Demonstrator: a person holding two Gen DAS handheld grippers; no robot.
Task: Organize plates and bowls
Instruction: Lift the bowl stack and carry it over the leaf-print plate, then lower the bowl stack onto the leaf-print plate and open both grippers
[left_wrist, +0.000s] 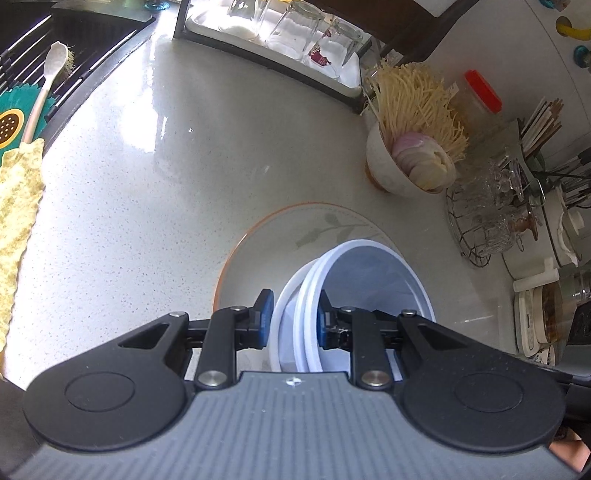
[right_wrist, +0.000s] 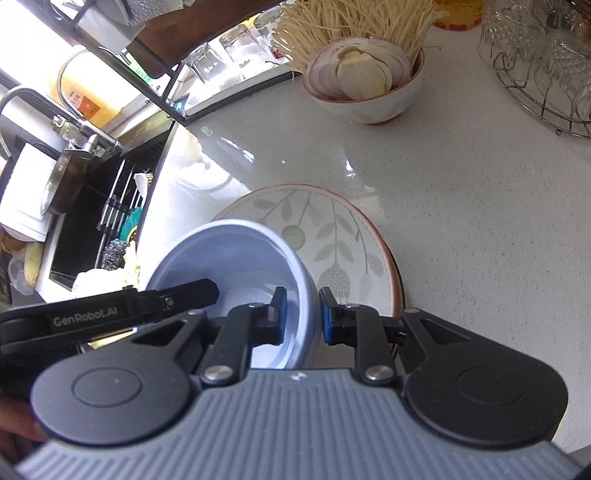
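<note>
the left claw (left_wrist: 293, 317) straddles the near rim of the white bowls (left_wrist: 354, 295), one pad inside and one outside, fingers closed down on what looks like two nested rims. the right claw (right_wrist: 299, 314) pinches the wall of the same bowls (right_wrist: 236, 266) from the other side, blue pads pressed on the inner and outer faces. just under and beyond both claws sits the leaf-patterned plate (right_wrist: 332, 229), and the bowls seem to be on it or just above; contact cannot be told.

judging from this, the step is seating the bowls on the plate. to do it well, keep both rims level, lower straight down near the plate's middle, and let go one side at a time so the stack does not tip or slide.

further ahead of the claws stands a bowl of noodles and sliced onion (left_wrist: 410, 166), well apart, and beyond it a tray of glasses (left_wrist: 295, 33).
</note>
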